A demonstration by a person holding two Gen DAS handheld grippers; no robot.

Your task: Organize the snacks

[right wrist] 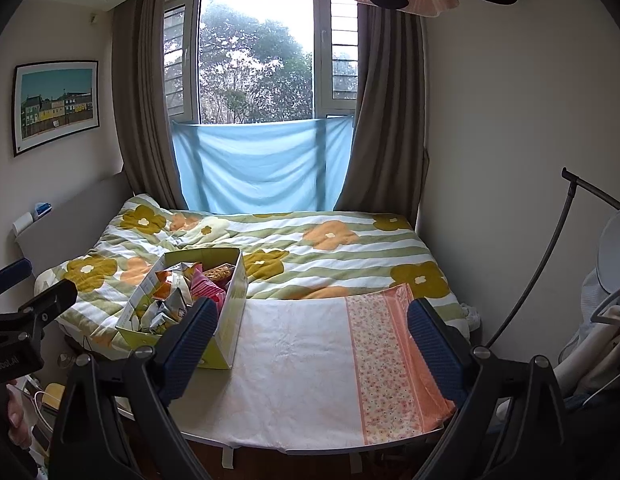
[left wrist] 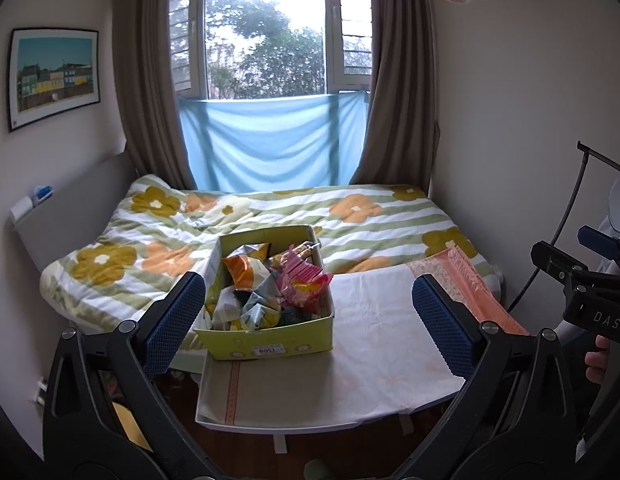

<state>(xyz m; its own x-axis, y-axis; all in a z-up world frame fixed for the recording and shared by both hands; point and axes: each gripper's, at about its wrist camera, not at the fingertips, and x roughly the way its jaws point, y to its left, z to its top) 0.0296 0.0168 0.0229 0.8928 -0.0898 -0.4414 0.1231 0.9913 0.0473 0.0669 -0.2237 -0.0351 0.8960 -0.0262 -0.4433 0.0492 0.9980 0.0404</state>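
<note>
The snack box [left wrist: 270,300] sat on the desk's [left wrist: 373,360] left part, its long axis running away toward the bed [left wrist: 349,216]. It lay dead ahead of the left gripper [left wrist: 310,312], jaws spread and empty, clearly the nearer. The right gripper [right wrist: 310,332], jaws likewise spread, faced bare cloth with the box off to its left.

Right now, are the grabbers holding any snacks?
Left gripper: open, holding nothing.
Right gripper: open, holding nothing.
The snacks sit in the box.

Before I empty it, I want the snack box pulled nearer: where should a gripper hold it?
Pinch the near short wall of the snack box from above. Its top is open, that rim faces the left gripper, and few packets crowd it there.
</note>
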